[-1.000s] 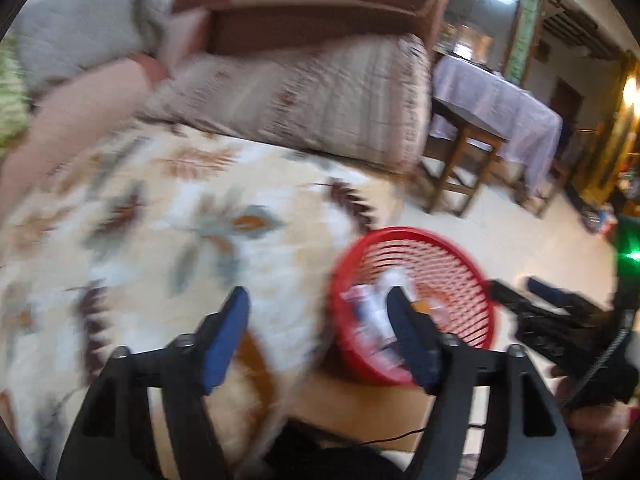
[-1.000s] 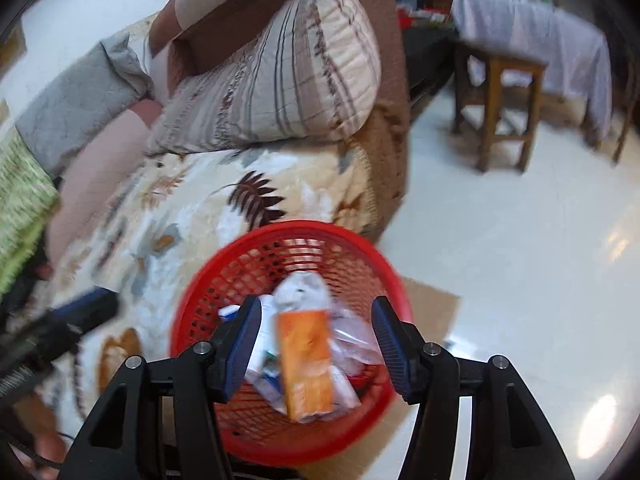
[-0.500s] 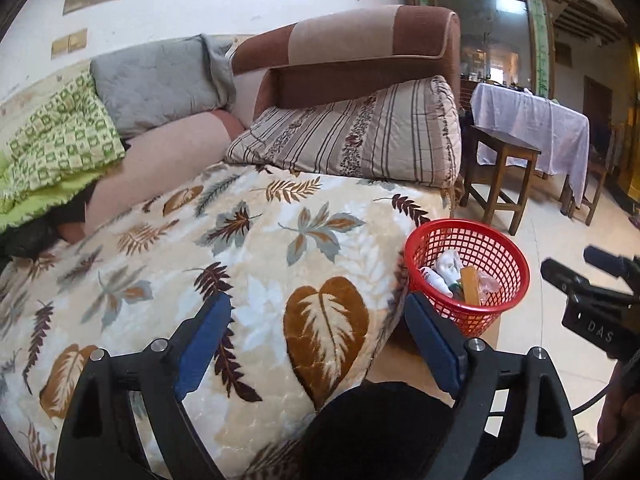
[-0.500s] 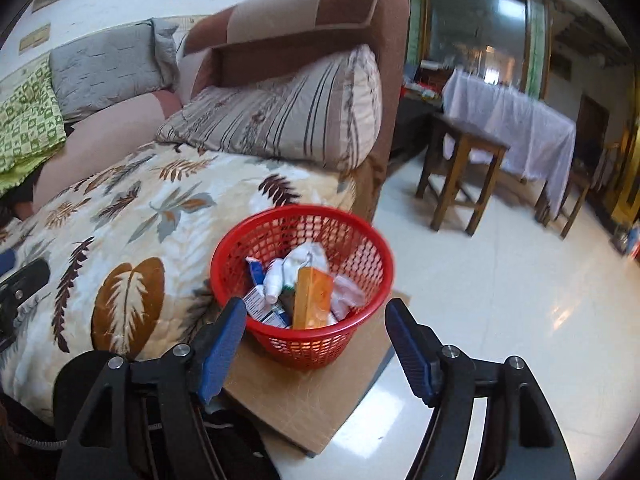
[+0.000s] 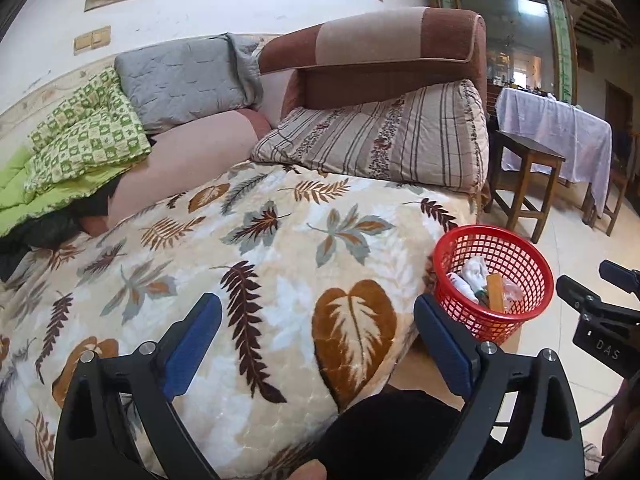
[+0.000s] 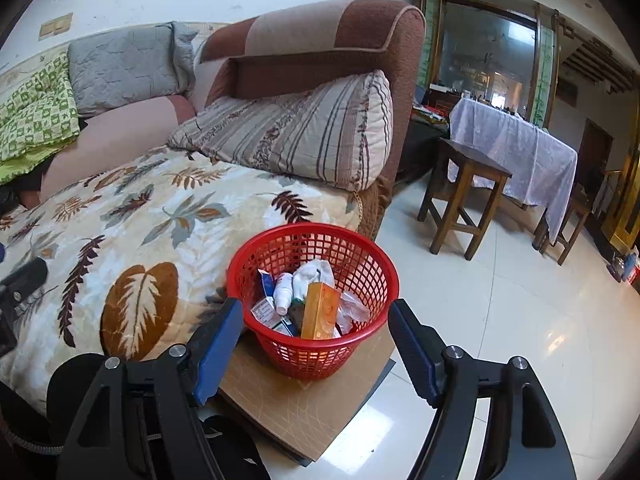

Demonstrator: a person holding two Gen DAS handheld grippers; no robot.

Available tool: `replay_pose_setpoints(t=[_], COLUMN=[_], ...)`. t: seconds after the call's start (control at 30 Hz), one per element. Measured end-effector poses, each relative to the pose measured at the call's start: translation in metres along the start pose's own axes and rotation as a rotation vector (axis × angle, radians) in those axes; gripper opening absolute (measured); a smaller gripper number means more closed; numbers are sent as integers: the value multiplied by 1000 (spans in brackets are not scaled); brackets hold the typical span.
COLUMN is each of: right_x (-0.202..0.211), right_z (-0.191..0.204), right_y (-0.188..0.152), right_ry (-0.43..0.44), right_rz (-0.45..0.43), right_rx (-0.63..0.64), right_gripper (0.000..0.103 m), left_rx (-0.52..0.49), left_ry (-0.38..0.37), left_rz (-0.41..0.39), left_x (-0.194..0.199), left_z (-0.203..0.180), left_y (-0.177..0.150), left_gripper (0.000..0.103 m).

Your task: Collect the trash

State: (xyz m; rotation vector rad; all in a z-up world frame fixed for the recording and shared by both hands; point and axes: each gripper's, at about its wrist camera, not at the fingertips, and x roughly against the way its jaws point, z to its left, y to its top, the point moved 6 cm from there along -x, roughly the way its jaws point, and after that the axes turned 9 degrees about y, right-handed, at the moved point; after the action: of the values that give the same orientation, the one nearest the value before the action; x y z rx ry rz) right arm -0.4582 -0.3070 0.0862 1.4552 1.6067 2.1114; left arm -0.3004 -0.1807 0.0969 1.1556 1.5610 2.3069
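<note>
- The left view takes in most of the sofa (image 5: pixel 392 64), with its leaf blanket (image 5: pixel 248 264) filling the middle; the right view shows more of the floor (image 6: pixel 520 312) and the brown board (image 6: pixel 312 396) on which the basket stands, just beside the sofa's front edge.
- Table (image 6: pixel 516 148) with its pale cloth and a wooden stool (image 6: pixel 460 196) stand well behind the basket; the right view shows them more fully.
- Red basket (image 6: pixel 316 288): in the right view it sits between the two fingers and beyond their tips, apart from them. In the left view the basket (image 5: pixel 494 280) lies to the right of the right finger, outside the gap.
- Trash in it: an orange box (image 6: pixel 320 312) upright, a white bottle (image 6: pixel 283 292), crumpled white paper (image 6: pixel 312 274), clear plastic; the smaller packets are hard to tell apart.
- Left gripper (image 5: pixel 316 344): jaws wide apart, having just opened further, only blanket between them.
- Right gripper (image 6: pixel 316 344): jaws apart, holding nothing, lately widening. It also shows at the left view's right edge, cut off.
- A dark rounded shape low in both views is cut off; I cannot tell what it is.
</note>
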Motion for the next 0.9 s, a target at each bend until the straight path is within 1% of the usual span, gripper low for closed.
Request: replay_pose_setpoints(t=[0.17, 0.37, 0.47, 0.57, 0.6, 0.77, 0.9], right_x=[-6, -8, -8, -8, -9, -11, -14], right_z=[-2, -1, -2, -2, -2, 4, 10], right_y=[-2, -4, -5, -4, -4, -6, -5], right_ry=[2, 3, 5, 5, 6, 16, 16], right_rz=[16, 22, 26, 27, 28, 36, 30], right_rx=[-12, -12, -15, -17, -18, -7, 9], right_gripper=[78, 78, 79, 79, 79, 79, 79], left_rx=[-27, -46, -79, -117, -121, -96, -52], left_ry=[23, 29, 54, 40, 46, 46, 37], left_rz=[18, 70, 74, 77, 75, 81, 106], left_x=[-4, -10, -11, -10, -10, -13, -21], left_z=[-5, -11, -15, -21, -21, -13, -3], left_y=[0, -2, -6, -9, -9, -8, -9], left_gripper=[97, 97, 97, 97, 97, 97, 97])
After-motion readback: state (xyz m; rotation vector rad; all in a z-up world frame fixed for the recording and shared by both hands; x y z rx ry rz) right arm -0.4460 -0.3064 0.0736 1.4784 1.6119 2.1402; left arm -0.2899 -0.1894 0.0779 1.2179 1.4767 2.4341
